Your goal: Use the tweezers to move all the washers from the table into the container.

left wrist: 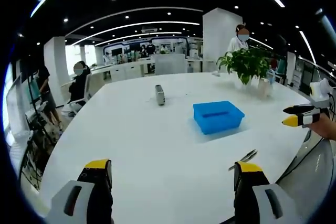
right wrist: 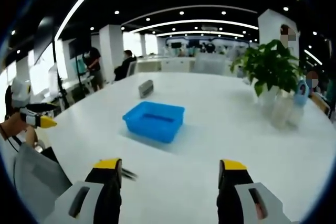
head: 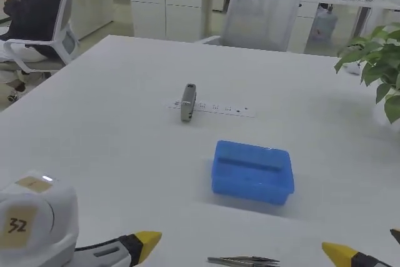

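- The left gripper (left wrist: 171, 167) is hovering low over the near edge of the white tabletop (head: 112, 154). Its two black, yellow-tipped jaws are standing wide apart with nothing between them.
- The right gripper (right wrist: 170, 165) is hovering on the other side at about the same height, its jaws also spread wide and gripping nothing.
- The slim silver metal tweezers (head: 244, 259) are lying flat on the table near its front edge, between the two grippers. In the head view neither gripper is touching them.
- In the left gripper view the tweezers are showing just beside the right-hand jaw, and in the right gripper view just beside the left-hand jaw.
- The blue rectangular plastic container (head: 253, 172) is sitting upright with its top open, on the table beyond the tweezers and well apart from both grippers.
- A small grey oblong device (head: 188, 102) is lying across a flush white power strip (head: 225, 110) farther back, near the middle of the table.
- A green leafy potted plant (head: 378, 60) is standing at the right edge.
- A grey mesh office chair (head: 262, 20) is standing at the far side of the table.
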